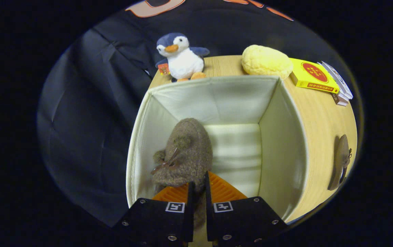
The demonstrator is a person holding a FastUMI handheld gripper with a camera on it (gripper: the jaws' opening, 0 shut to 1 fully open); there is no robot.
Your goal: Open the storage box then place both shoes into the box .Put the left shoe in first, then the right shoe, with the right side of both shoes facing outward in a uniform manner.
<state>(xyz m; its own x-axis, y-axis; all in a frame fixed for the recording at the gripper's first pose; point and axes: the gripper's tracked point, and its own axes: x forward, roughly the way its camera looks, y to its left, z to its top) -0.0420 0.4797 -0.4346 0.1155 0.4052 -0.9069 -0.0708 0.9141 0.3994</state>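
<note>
**Shoe Held Inside the Open Box**

Between the two fingers, the gripper (pixel 196 192) was clamped on the heel end of a brown fuzzy shoe (pixel 186 151), both fingers pressing its fabric with only a narrow gap left between them. The shoe stretched straight ahead of the fingertips, its rounded toe pointing away from them, with a small pompom and a bow-like trim on its left flank. It hung within the open storage box (pixel 282 144), close to the box's left wall and clear of the right one; whether it touched the floor of the box could not be told.

Ahead of the fingers the cream fabric walls of the box stood upright, and its pale bottom lay bare to the right of the shoe. Beyond the box's far wall, a plush penguin (pixel 181 56) sat upright on the wooden table (pixel 323 137), just beside the far left corner. Further to the right, beyond the far rim, lay a yellow bun-shaped cushion (pixel 266 61), and next to it a yellow box (pixel 312 76) rested against a few other packets (pixel 340 87). Well off to the right of the fingers, outside the storage box, the second brown shoe (pixel 341 161) lay on the table near its edge.
</note>
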